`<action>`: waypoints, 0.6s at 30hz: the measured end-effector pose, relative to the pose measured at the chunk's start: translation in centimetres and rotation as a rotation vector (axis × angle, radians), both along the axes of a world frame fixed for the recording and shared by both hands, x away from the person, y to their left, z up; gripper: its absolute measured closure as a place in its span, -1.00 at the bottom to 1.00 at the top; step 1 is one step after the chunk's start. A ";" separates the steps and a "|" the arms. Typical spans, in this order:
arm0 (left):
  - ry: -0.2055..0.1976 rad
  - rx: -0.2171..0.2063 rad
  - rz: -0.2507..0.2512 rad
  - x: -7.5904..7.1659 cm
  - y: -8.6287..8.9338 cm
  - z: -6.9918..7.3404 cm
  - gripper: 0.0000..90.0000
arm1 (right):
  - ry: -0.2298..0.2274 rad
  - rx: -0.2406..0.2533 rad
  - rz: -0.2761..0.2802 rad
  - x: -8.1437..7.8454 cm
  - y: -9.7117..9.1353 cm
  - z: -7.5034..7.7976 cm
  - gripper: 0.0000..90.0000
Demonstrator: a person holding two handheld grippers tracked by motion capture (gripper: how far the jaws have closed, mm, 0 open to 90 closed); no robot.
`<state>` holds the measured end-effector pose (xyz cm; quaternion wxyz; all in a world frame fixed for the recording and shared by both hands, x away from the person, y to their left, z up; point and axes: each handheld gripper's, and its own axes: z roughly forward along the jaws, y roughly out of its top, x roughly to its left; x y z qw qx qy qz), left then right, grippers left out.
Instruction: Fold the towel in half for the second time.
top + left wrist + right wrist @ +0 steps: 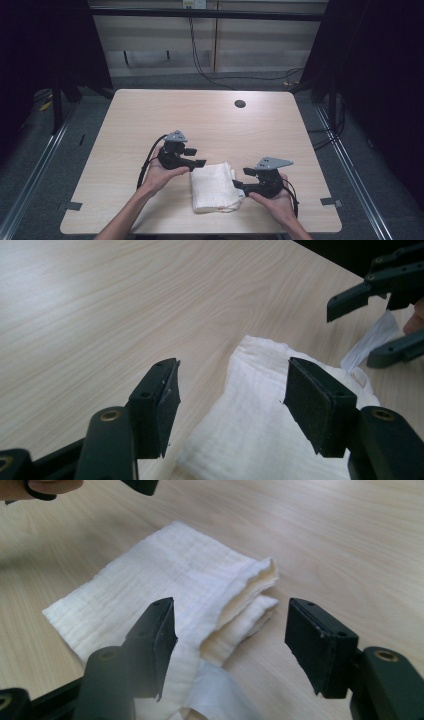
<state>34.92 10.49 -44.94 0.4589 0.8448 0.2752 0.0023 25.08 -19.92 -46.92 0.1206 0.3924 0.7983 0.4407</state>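
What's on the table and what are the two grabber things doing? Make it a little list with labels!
thing on table: folded white cloth, lying flat near the front edge
table: light wood, with a small dark hole near the far edge
left gripper: jaws open, nothing between them, at the cloth's left side
right gripper: jaws open, nothing between them, at the cloth's right side
cloth held: no
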 end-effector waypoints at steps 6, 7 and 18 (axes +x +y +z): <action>-0.042 0.039 -0.007 -1.5 1.3 0.5 -0.25 | -0.030 0.032 -0.025 -0.2 -1.1 1.2 -0.13; -0.046 0.048 -0.010 -1.8 1.6 0.6 -0.26 | -0.029 0.032 -0.025 -0.2 -1.2 1.3 -0.11; -0.062 0.048 -0.007 -3.6 4.7 1.9 -0.40 | -0.055 0.045 -0.066 -1.9 -4.3 2.8 -0.11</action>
